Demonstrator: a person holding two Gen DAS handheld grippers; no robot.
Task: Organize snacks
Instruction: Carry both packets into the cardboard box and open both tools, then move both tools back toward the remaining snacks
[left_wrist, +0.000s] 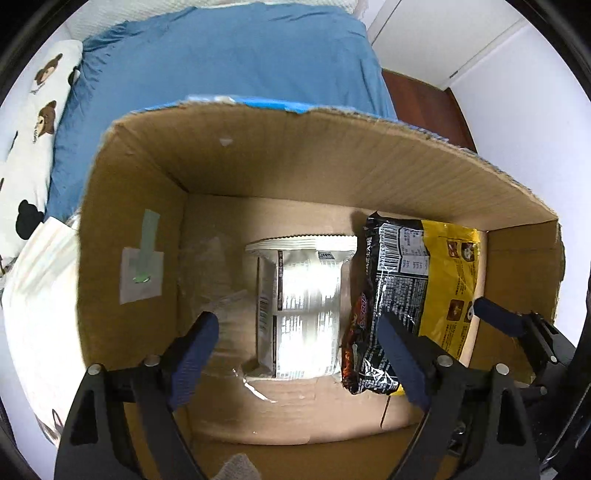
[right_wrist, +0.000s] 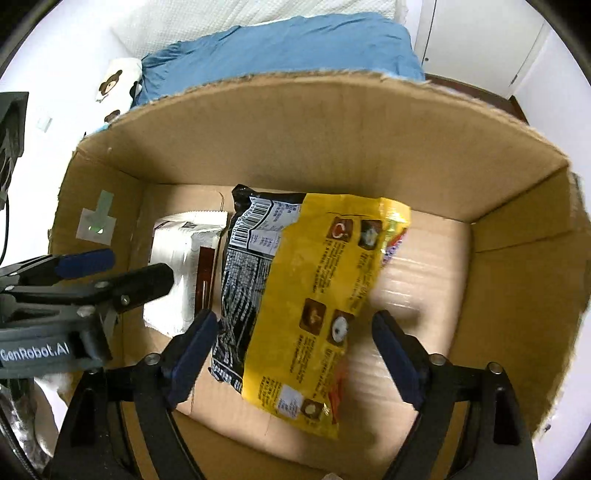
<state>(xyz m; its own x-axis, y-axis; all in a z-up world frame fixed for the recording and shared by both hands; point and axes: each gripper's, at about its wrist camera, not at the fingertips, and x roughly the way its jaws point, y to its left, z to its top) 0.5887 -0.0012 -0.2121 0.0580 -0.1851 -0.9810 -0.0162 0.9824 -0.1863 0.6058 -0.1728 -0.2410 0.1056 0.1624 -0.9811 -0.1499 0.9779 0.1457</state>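
Cardboard box: brown corrugated, open at the top, rim torn along the far edge; it serves as the landmark and, in my judgement, as the snack container.
White packet: lies flat on the box floor, roughly mid-floor, printed back upward; laid flat so that others can sit alongside.
Black packet: on the box floor, touching the white packet on the side away from the taped wall; its near end curls up slightly.
Yellow packet: overlaps the black packet, tilted, its far end toward the box's back wall; blurred at one edge, so whether it has fully settled cannot be told.
Left gripper: points down into the box above the white packet, fingers spread wide to either side of it, pads clear of the wrapper; nothing held.
Right gripper: points down into the box over the yellow packet, fingers parted wider than the packet, no pad pressing on it; the packet appears released.
Tape patch: pale label with a green strip on the inner side wall of the box, nearest the white packet.
Box floor beyond the yellow packet: bare, leaving room for further packets.
Surroundings: blue bedding behind the box.
Assessment: three packets are in a row; likely both grippers should withdraw.
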